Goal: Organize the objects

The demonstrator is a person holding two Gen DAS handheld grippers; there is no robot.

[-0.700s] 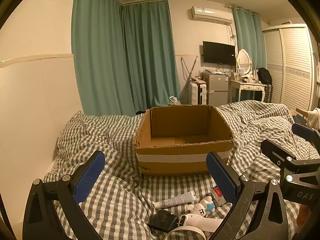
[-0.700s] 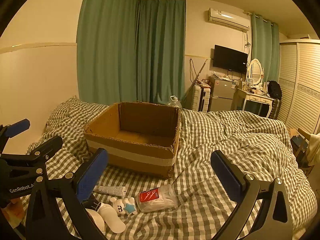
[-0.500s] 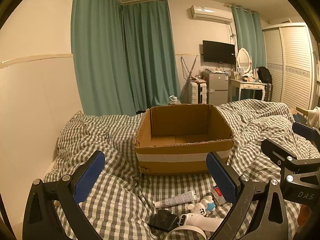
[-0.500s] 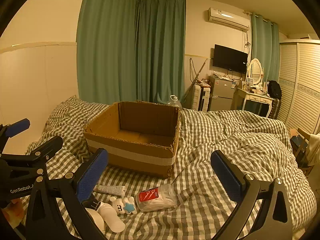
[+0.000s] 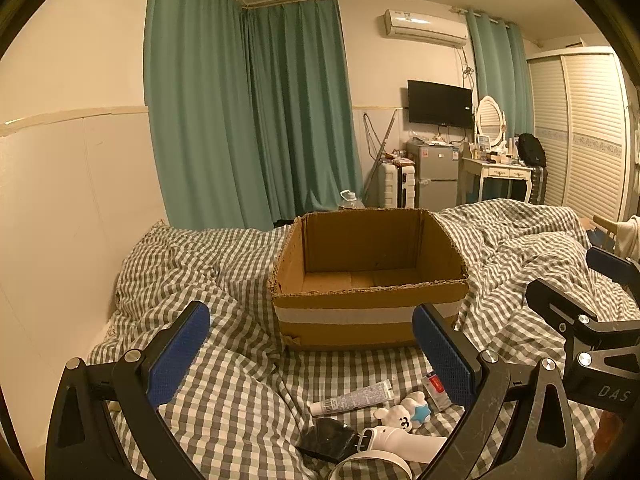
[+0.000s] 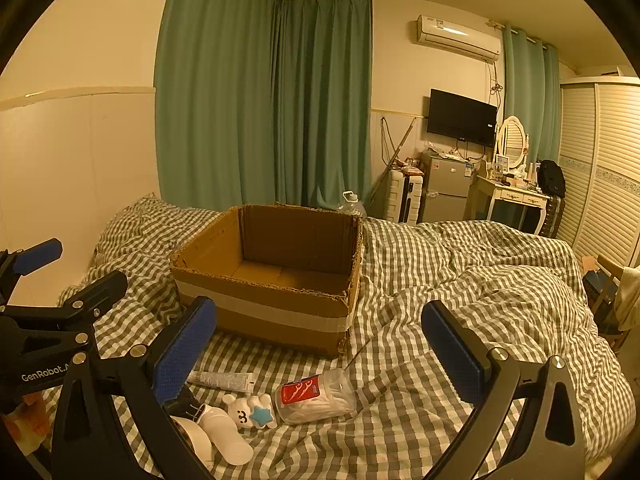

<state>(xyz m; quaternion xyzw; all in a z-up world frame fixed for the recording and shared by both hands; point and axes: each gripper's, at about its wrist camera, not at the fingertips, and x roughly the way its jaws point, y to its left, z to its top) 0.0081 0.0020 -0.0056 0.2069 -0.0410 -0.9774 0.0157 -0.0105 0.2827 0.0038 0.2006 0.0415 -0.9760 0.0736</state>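
Bedroom, warm light: both grippers hang over a checked duvet [image 6: 460, 280], jaws spread wide, nothing between the pads. L to R in the right wrist view: left gripper [image 5: 310, 354] at the frame's edge, marked "GenRobot"; then a tube [image 6: 221, 379] lying flat, w/ small print too fine to read; a white bottle [image 6: 224, 434] on its side; a small white bear toy [image 6: 250, 412] w/ a blue star; a clear tub [image 6: 316, 396] w/ a red label, script illegible, prob. cotton swabs. Behind them, mid-bed, an open cardboard box [image 6: 264, 312] w/ a pale tape band, apparently empty. Right gripper [image 6: 320, 354] frames the lot; its body reads "DAS" in the left wrist view. All items look light. Tube soft, best pinched across the middle; tub thin-walled and likely slick, so grip its sides gently; bear rigid-looking, take by the body.
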